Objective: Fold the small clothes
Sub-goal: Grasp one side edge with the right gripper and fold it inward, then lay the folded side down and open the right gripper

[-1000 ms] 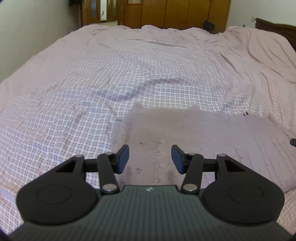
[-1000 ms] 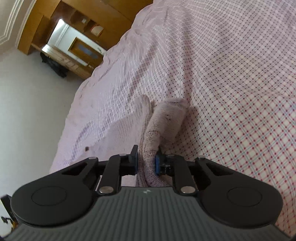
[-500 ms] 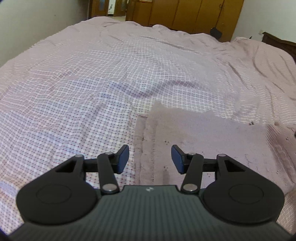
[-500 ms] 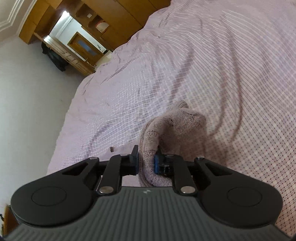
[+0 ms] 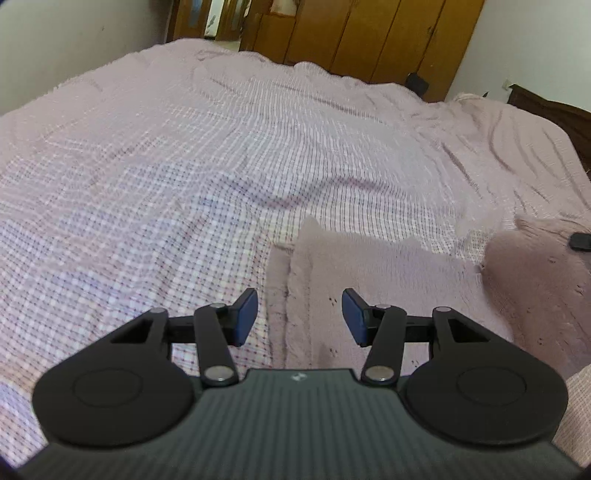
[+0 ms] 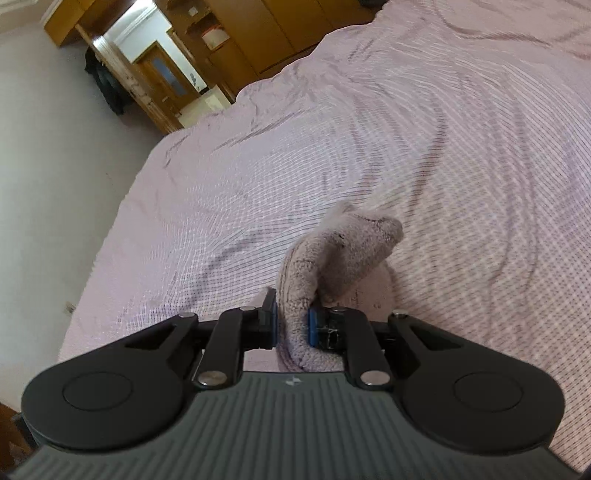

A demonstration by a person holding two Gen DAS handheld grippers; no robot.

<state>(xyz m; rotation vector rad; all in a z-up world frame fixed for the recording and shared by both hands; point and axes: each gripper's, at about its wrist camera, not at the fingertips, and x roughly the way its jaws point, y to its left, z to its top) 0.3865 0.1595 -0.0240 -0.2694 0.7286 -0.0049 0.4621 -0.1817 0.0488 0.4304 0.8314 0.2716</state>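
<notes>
A fuzzy mauve knit garment [image 5: 388,273] lies on the bed in front of my left gripper [image 5: 300,316]. That gripper is open and hovers over the garment's left edge, with nothing between its blue pads. The garment's right part [image 5: 532,280] is lifted and curls up. In the right wrist view my right gripper [image 6: 292,324] is shut on a bunched edge of the same garment [image 6: 343,254], which hangs folded over in front of its fingers above the bed. A small dark piece of the right gripper [image 5: 580,240] shows at the right edge of the left wrist view.
The bed is covered by a pink checked sheet [image 5: 184,166] with wrinkles toward the far right. Wooden wardrobes [image 5: 369,33] and a doorway stand beyond the bed. A white wall [image 6: 55,166] runs along the bed's left side. A dark headboard [image 5: 554,110] is at right.
My right gripper has risen with the garment's edge, lifting and curling that end off the bed. My left gripper has shifted left toward the garment's left edge, still open.
</notes>
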